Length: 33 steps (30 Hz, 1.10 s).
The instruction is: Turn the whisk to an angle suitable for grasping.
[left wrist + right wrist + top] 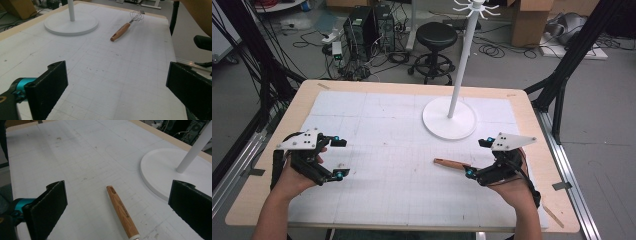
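A whisk with a wooden handle (451,163) lies on the white gridded mat (387,125), right of centre. In the left gripper view the whisk (123,29) lies far ahead, its wire head (137,16) pointing away. My right gripper (477,158) stands open at the whisk's wire end. In the right gripper view the handle (122,212) runs up between the wide-apart jaws, and neither pad touches it. My left gripper (342,158) rests open at the mat's left side with nothing between its fingers (50,87).
A white stand with a round base (449,120), a thin pole (462,65) and hooks on top stands at the back, right of centre. The wooden table edge (412,85) rims the mat. A black stool (437,37) and computer cases (367,27) are on the floor beyond.
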Tool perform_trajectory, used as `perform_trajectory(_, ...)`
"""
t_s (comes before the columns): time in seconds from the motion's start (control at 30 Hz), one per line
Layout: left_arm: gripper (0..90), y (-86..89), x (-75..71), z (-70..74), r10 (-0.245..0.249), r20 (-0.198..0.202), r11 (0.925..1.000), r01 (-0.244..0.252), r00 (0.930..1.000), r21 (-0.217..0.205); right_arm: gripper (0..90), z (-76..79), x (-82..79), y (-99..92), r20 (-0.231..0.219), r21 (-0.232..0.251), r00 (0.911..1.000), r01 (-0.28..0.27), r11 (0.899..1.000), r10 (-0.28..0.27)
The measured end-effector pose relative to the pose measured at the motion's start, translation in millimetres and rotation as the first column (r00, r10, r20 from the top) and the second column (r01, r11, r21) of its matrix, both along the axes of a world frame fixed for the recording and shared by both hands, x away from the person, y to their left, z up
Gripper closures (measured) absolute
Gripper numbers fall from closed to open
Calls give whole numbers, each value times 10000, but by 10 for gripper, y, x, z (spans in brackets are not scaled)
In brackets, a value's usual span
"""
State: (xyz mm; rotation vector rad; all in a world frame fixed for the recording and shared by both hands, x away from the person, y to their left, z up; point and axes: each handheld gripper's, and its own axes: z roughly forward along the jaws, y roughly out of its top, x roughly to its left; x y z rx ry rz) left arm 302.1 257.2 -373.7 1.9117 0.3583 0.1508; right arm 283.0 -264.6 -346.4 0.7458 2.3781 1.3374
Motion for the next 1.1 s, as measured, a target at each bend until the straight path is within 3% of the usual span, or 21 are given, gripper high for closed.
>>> perform_trajectory(0.7,44,4,-1,3,291,145,9995,-293,9995,83,7,5,-26,1,23,-153,9999,158,9998,-158)
perform_trajectory(1.1,44,11,16,0,270,112,9996,-270,9996,-72,8,-15,14,41,-92,-347,9997,234,9991,-238)
